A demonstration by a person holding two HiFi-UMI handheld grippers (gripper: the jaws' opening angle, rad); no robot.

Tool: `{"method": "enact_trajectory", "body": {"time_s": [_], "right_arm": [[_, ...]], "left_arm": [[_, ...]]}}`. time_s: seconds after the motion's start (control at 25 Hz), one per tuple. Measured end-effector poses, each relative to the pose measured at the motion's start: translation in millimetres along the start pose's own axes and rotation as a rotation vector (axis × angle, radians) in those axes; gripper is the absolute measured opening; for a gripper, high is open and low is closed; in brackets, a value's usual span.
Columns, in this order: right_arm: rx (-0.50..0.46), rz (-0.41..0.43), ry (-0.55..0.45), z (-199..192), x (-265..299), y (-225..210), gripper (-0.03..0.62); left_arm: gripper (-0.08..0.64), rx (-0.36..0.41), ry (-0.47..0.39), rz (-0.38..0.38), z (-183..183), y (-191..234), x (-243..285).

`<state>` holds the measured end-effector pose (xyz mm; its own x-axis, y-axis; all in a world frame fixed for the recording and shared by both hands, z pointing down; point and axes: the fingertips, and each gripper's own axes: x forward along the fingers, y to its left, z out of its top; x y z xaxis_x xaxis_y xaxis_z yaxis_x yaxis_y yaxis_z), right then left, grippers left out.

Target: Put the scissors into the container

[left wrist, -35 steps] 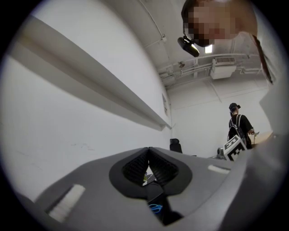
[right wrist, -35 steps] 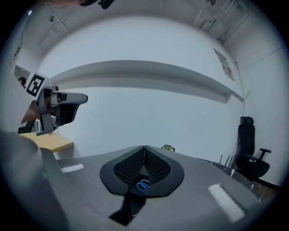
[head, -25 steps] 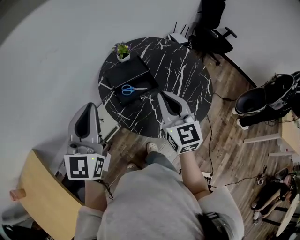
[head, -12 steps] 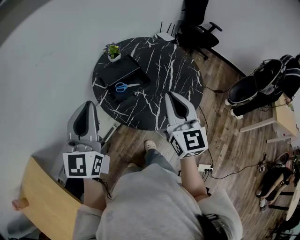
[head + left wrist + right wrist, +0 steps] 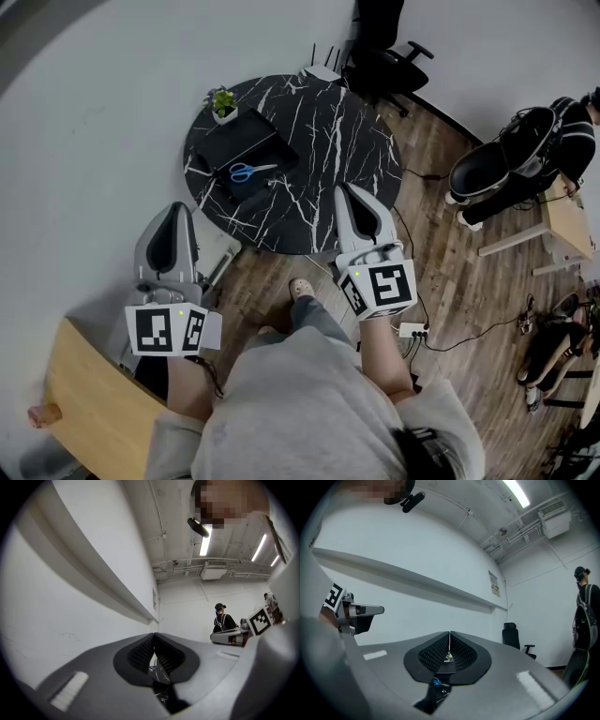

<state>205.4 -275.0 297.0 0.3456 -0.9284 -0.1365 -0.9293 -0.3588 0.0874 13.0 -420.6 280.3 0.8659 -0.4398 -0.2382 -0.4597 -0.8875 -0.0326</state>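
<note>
Blue-handled scissors (image 5: 248,171) lie on the near part of a flat black container (image 5: 242,138) on a round black marble table (image 5: 337,141). Both grippers hang off the table on its near side, over the wooden floor. My left gripper (image 5: 173,212) is shut and empty, left of the table by the wall. The right gripper (image 5: 350,193) is shut too, with its tip at the table's near edge. In the right gripper view a bit of blue from the scissors (image 5: 436,682) shows below the closed jaws. The left gripper view shows wall and ceiling past the jaws.
A small potted plant (image 5: 223,101) stands at the container's far corner. A black office chair (image 5: 384,56) is behind the table. A person with a backpack (image 5: 516,155) stands at the right. A power strip (image 5: 411,330) and cables lie on the floor. A wooden tabletop (image 5: 84,412) sits lower left.
The table and scissors have slid up and left in the head view. The right gripper has drawn back from over the table to its near edge. Both stay shut.
</note>
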Motion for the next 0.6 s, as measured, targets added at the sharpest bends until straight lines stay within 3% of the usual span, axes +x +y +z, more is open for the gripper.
{"method": "enact_trajectory", "body": {"time_s": [0.6], "right_arm": [[-0.002, -0.003, -0.015, 9.1, -4.2, 5.7, 0.006]], "left_arm": [[0.058, -0.013, -0.009, -0.005, 4.1, 2.4, -4.4]]}}
